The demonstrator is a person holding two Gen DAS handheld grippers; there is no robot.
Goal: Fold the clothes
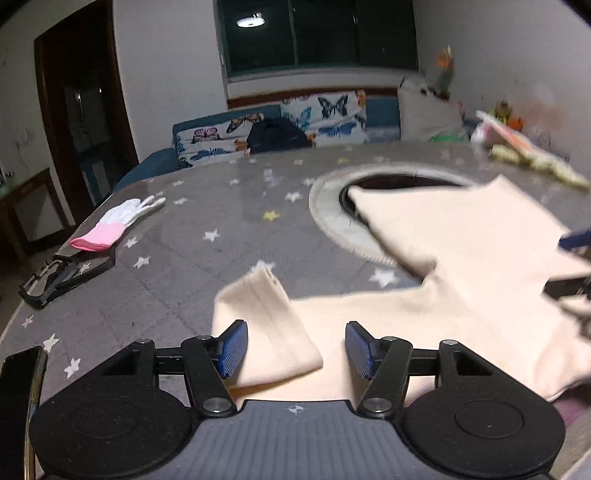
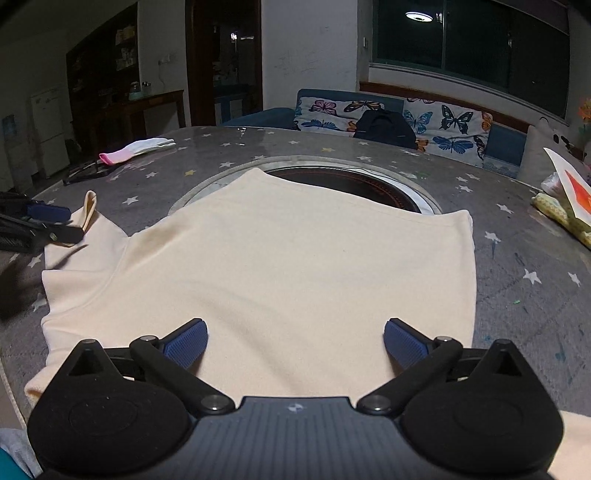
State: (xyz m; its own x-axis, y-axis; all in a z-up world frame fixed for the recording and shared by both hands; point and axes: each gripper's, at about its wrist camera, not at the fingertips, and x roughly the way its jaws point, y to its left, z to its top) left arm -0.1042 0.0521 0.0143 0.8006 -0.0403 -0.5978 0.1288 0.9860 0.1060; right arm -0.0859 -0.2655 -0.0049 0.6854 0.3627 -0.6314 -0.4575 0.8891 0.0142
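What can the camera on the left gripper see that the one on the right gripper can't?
Only the left wrist view shows a dark phone at the table's near edge. Only the right wrist view shows the white fridge and dark shelves across the room. Both show the cream shirt, the pink-cuffed glove, the star-patterned table and the butterfly sofa.

1. I see white plaster walls (image 2: 314, 48) enclosing the room.
2. A dark green-framed window (image 1: 317, 35) reflects a round ceiling lamp (image 1: 250, 21).
3. A blue sofa with butterfly-print cushions (image 2: 439, 129) stands below the window.
4. A dark wooden doorway (image 2: 221, 62) opens left of the sofa.
5. A white cabinet (image 2: 48, 129) stands at far left, beside dark wooden shelving (image 2: 107, 62).
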